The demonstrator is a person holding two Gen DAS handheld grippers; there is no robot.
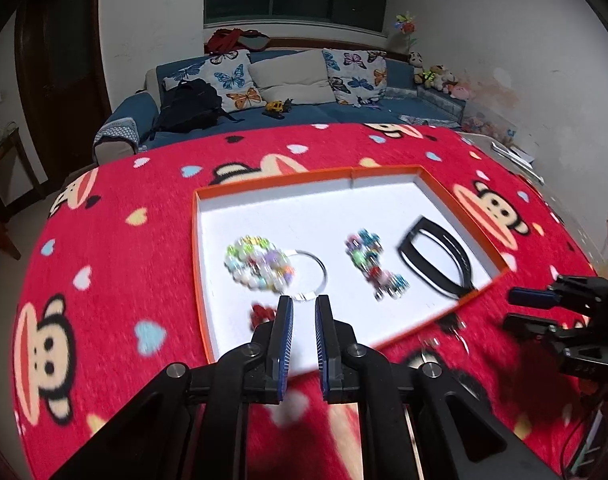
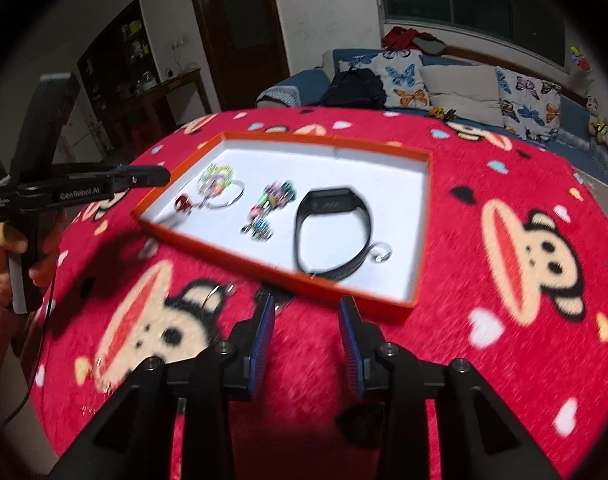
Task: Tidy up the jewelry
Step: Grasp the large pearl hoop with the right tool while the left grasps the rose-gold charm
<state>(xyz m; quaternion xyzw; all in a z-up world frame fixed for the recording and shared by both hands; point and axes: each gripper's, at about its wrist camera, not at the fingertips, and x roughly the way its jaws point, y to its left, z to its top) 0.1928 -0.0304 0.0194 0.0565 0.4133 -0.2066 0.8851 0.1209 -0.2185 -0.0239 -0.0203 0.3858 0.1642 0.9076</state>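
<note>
One orange tray [image 1: 202,240] with a white floor sits on a red monkey blanket [image 1: 104,248]. In the tray lie six things: one pale bead bracelet [image 1: 258,266], one thin silver bangle [image 1: 317,268] that touches it, one small red bead piece [image 1: 262,314] near the front wall, one dark bead bracelet [image 1: 369,264] in the middle, one black watch band [image 1: 435,258], and one small silver ring [image 2: 379,253] just beside the band.

Outside the tray, on the blanket near its front wall, lie some thin wire hoops [image 2: 216,298]. They are blurry, so I cannot count them.

There are two grippers. The left gripper [image 1: 304,304] hangs over the front of the tray, near the bangle. Its jaws are almost together and nothing is between them. The right gripper [image 2: 305,304] hangs over the blanket just in front of the tray. Its jaws stand apart and hold nothing.

One hand [image 2: 2,256] grips the handle of the left gripper.

Behind the table stands one blue sofa [image 1: 323,114] with three cushions [image 1: 292,78], one black backpack [image 1: 188,104] and one yellow toy truck [image 1: 276,108]. Nothing blocks the way into the tray.
</note>
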